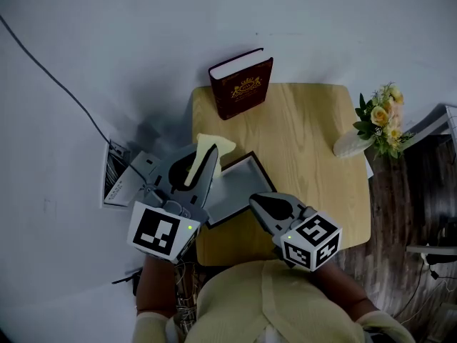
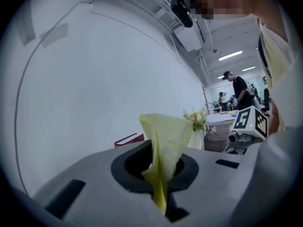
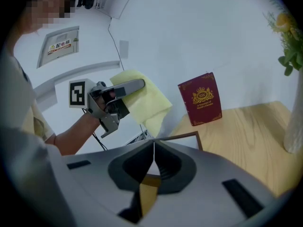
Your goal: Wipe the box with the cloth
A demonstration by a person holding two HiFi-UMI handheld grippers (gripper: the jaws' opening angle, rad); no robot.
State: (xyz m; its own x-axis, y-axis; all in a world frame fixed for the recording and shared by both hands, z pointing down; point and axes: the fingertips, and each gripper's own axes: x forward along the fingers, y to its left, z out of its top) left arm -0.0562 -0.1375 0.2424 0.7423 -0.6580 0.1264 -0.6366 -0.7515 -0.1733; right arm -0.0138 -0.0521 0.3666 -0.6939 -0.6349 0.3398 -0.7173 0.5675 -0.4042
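Your left claw is clamped on the cloth, centre-left of the frame. The flat box lies on the table, just lower right of it. Your right claw is closed, seemingly empty, at the box's lower-right edge.

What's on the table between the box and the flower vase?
Nothing: the head view shows only bare wooden table between the box and the flower vase.

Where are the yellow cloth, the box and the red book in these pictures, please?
yellow cloth point(image 2: 167, 136): left gripper view, on its upright middle fold.
box point(image 1: 239, 186): head view, on its grey inner floor.
red book point(image 3: 200, 100): right gripper view, on its front cover.
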